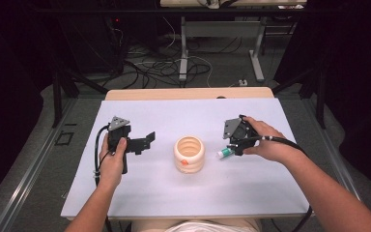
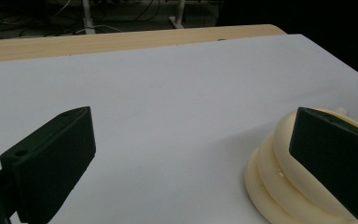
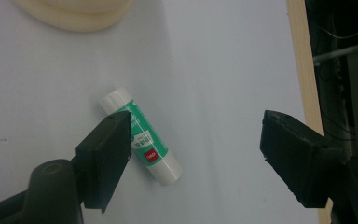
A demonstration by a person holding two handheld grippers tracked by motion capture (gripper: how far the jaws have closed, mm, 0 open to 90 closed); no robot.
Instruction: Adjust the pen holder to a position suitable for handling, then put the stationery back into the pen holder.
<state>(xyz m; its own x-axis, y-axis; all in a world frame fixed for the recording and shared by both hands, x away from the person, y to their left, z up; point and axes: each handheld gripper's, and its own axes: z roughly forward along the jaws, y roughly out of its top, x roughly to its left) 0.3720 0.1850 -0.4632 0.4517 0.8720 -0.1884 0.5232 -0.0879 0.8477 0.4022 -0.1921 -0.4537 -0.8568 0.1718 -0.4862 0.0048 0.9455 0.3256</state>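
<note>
A cream ribbed cup (image 1: pixel 189 154) stands upright in the middle of the white table top (image 1: pixel 174 193). A small orange thing lies inside it. My left gripper (image 1: pixel 144 143) is left of the cup, level, its jaws wide open and pointing at it; in the left gripper view the left gripper (image 2: pixel 193 126) has the cup (image 2: pixel 279 177) behind its right jaw. A green and white glue stick (image 1: pixel 226 153) lies flat to the right of the cup. My right gripper (image 1: pixel 235 146) hovers over it, open. In the right gripper view the glue stick (image 3: pixel 147 144) lies partly under the left jaw of the right gripper (image 3: pixel 196 121).
A wooden strip (image 1: pixel 188 93) borders the table's far edge. Beyond it are table legs (image 1: pixel 182 53) and loose cables (image 1: pixel 149 67) on the floor. The cup's base (image 3: pixel 74 11) is at the top of the right gripper view.
</note>
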